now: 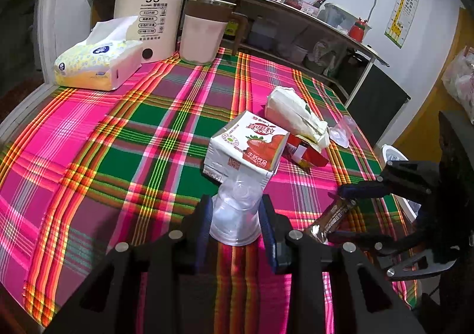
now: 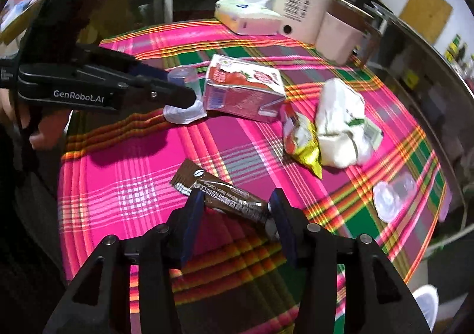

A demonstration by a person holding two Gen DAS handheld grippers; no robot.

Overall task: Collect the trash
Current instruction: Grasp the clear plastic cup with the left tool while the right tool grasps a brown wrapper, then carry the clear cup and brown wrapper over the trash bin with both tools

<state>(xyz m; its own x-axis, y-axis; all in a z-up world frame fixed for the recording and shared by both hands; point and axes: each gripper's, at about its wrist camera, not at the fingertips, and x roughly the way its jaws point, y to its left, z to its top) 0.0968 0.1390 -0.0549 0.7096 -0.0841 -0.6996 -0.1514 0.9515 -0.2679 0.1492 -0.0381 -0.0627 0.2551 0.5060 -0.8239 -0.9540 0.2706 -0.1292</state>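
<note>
Between right tongs (image 2: 235,206), brown sachet (image 2: 225,194)

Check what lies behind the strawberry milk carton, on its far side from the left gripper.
Behind the strawberry milk carton lie a crumpled white wrapper and a red packet, partly hidden beneath that wrapper. The carton's own far face and the tablecloth directly behind it are covered.
</note>
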